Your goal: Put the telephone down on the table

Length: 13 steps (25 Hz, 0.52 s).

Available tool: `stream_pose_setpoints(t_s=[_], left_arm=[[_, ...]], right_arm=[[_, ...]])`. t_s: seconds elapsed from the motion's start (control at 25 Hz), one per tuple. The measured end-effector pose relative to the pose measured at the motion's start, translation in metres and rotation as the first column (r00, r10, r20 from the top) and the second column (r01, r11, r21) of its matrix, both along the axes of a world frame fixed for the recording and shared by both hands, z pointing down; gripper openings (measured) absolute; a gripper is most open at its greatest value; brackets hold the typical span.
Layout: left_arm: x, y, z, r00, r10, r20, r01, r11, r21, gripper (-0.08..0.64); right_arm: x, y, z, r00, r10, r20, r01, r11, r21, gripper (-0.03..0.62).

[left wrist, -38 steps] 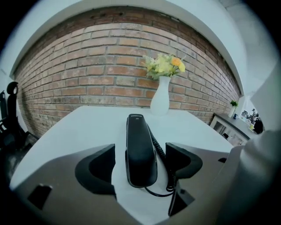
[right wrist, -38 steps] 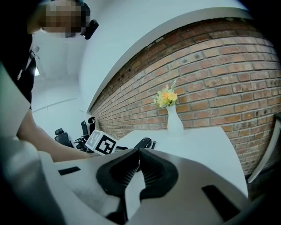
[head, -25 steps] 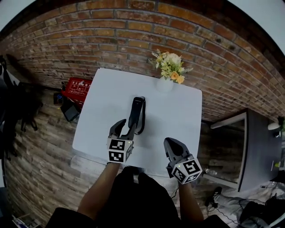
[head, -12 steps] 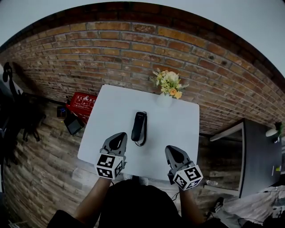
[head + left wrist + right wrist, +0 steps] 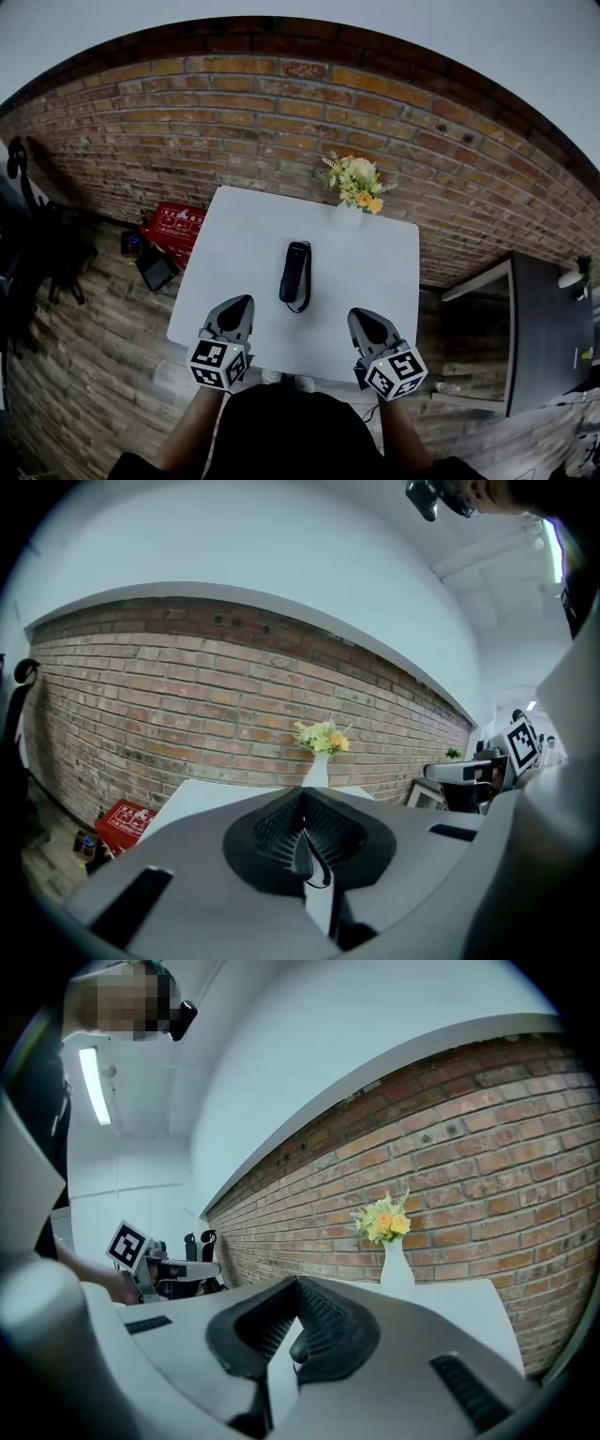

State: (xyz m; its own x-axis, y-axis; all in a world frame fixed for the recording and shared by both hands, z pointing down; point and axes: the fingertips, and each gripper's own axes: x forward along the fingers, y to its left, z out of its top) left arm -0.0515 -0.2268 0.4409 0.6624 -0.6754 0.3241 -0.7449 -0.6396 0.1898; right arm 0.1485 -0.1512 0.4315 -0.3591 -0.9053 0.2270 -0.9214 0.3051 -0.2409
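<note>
Two grippers show in the head view, both short of the telephone (image 5: pixel 294 272), which lies flat on the white table (image 5: pixel 234 244) on the person's side of the vase (image 5: pixel 346 214) and a little to its left. Its long axis runs from the near edge up towards the vase. The left gripper (image 5: pixel 238 309) sits further from the vase than the handset's near end and off to its left. The right gripper (image 5: pixel 362 321) sits almost straight below the vase, to the handset's right. Neither touches the handset, and the left looks slightly the nearer. In the left gripper view, the left gripper (image 5: pixel 302 799) has its jaws pressed together at the tips with nothing between them. The telephone (image 5: pixel 302 855) shows dark through the slit beneath, ahead and in line with the vase (image 5: pixel 316 771). In the right gripper view, the right gripper (image 5: pixel 298 1286) likewise has its jaws closed tip to tip and empty, and the telephone (image 5: pixel 299 1349) lies ahead and left of the vase (image 5: pixel 396 1265). By the look of it the handset is already set down, so any further move would be a short reach forward and inward.
</note>
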Motion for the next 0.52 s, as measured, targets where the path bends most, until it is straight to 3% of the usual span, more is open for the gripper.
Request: stream_pose_setpoints(t_s=[0.52], left_arm=[[0.011,-0.009,0.005,0.999,0.040,0.017,-0.040,0.999,-0.001,0.014]], right_arm=[[0.003,-0.012,0.001,1.000,0.010,-0.014,-0.010,1.000,-0.005,0.021]])
